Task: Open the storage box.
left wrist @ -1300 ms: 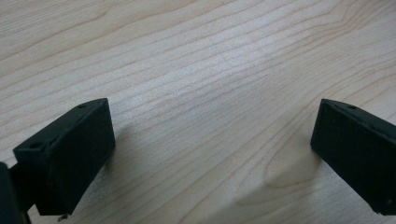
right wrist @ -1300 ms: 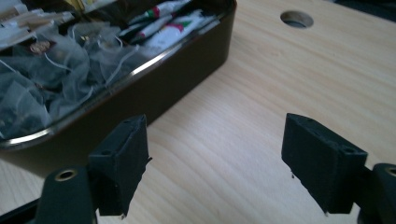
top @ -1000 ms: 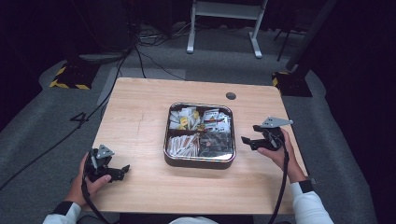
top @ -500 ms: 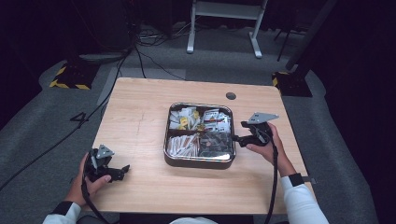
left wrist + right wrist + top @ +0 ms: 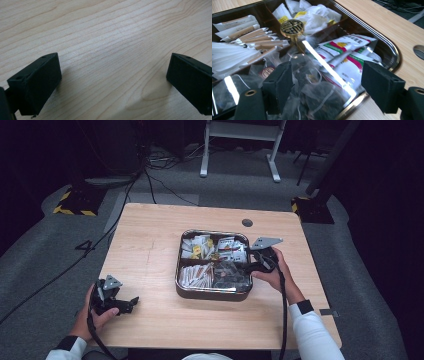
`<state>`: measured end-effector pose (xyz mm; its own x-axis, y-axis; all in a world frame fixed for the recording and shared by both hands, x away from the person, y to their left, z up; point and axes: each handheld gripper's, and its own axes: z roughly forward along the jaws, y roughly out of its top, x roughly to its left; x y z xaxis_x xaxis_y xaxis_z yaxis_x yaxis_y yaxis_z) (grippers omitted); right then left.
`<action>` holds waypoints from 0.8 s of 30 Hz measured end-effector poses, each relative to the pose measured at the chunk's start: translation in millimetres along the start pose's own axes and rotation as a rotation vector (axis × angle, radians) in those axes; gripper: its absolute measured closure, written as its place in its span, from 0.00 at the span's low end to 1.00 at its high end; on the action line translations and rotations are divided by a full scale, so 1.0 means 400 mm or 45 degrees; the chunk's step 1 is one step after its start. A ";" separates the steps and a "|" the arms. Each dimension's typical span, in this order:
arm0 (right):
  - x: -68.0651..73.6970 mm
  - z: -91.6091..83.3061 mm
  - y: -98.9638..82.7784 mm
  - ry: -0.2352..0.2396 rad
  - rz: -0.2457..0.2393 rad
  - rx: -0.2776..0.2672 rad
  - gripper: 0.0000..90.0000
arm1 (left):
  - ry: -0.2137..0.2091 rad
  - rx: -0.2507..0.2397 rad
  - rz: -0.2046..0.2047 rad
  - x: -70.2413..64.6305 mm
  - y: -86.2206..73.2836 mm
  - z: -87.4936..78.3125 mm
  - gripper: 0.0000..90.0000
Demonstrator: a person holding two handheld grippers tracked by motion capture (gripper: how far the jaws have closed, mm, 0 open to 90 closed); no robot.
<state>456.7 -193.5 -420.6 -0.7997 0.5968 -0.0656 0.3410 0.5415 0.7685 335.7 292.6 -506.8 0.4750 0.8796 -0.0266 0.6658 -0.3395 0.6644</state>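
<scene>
Right gripper [image 5: 255, 265], jaws gaping wide and holding nothing, is hanging over the right edge of the metal tray [image 5: 212, 292] mid-table, above its clear teabag pouches [image 5: 317, 97] beside paper sachets [image 5: 347, 55], while the left gripper [image 5: 127, 302], likewise wide and empty, is resting well left of the tray.

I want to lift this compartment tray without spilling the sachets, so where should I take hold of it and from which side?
Probably by the gold knob on its post at the tray's centre, coming straight down from above. It stands upright, clear above the packets where the dividers meet, narrow enough for the open right hand-held gripper hovering over the near compartment. The low rounded rim gives the jaws less to catch.
</scene>
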 end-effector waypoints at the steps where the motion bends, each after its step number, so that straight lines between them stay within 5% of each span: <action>1: 0.004 0.006 0.004 -0.002 -0.005 0.006 0.29 | 0.000 0.000 0.000 0.000 0.000 0.000 0.00; 24: 0.052 0.127 0.063 0.060 -0.037 0.050 0.30 | -0.002 0.004 0.003 0.000 -0.001 -0.002 0.00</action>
<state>473.6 -137.3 -434.9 -0.8318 0.5521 -0.0569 0.3356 0.5819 0.7408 335.2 292.9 -506.5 0.4775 0.8782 -0.0262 0.6665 -0.3427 0.6621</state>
